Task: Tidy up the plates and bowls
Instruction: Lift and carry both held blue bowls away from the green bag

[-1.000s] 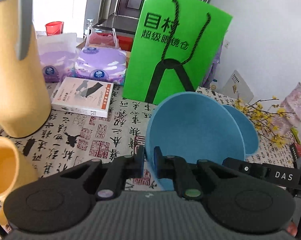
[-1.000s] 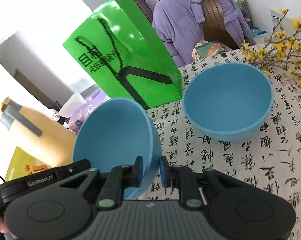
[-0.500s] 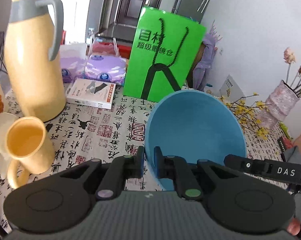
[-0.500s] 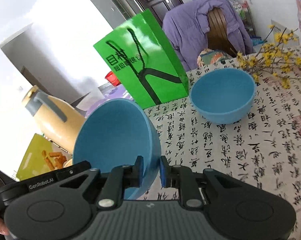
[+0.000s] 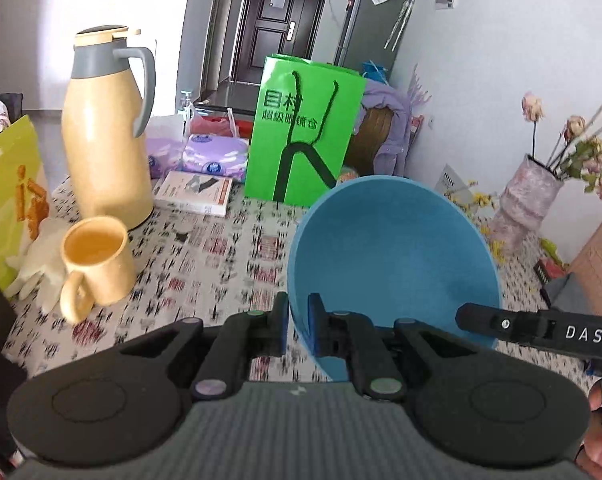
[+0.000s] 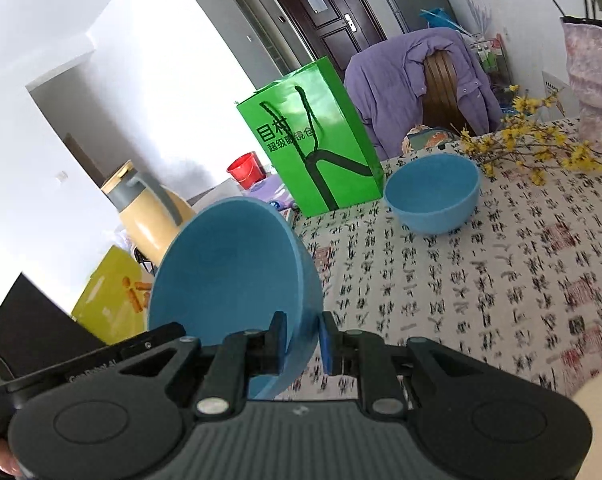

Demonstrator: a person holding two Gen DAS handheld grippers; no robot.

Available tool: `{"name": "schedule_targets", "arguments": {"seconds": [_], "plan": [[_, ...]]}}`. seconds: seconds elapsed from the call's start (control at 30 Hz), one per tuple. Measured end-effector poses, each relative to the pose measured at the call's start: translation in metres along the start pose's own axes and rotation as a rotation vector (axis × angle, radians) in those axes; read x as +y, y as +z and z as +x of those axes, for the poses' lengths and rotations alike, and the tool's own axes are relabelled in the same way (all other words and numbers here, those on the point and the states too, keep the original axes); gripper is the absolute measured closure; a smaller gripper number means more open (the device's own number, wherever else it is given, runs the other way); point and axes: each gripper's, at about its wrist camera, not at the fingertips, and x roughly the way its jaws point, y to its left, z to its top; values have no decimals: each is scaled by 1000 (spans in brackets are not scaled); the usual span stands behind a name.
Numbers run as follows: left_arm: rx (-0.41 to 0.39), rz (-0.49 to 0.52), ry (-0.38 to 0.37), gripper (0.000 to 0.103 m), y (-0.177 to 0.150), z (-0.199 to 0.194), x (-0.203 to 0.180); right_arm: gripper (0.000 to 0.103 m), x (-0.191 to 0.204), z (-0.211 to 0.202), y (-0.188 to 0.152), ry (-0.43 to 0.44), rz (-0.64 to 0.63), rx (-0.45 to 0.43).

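Both grippers hold one blue bowl tilted above the table. My left gripper [image 5: 297,322] is shut on its rim, and the bowl [image 5: 393,256] fills the middle of the left wrist view. My right gripper [image 6: 303,342] is shut on the opposite rim of the same bowl [image 6: 233,276]. A second blue bowl [image 6: 433,194] stands upright on the table farther off in the right wrist view, near the green bag; the left wrist view does not show it.
On the patterned tablecloth [image 6: 481,280] stand a green paper bag [image 5: 301,132], a yellow thermos jug [image 5: 105,128], a yellow mug [image 5: 97,260], a white box [image 5: 195,192] and a pink vase [image 5: 529,196]. Yellow flower sprigs [image 6: 529,148] lie beside the far bowl.
Both grippers have pulled back and up with the held bowl. The bowl on the table now looks smaller and farther away, and more of the jug and mug shows.
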Motion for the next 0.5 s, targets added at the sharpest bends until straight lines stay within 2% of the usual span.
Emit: {"name": "schedule_targets", "arguments": {"seconds": [0.33, 0.5], "plan": [[-27, -17, -20, 93, -58, -57, -8, 86, -6, -49, -62, 29, 12, 4], [-14, -34, -38, 92, -87, -71, -8, 86, -12, -66, -88, 33, 20, 12]]}}
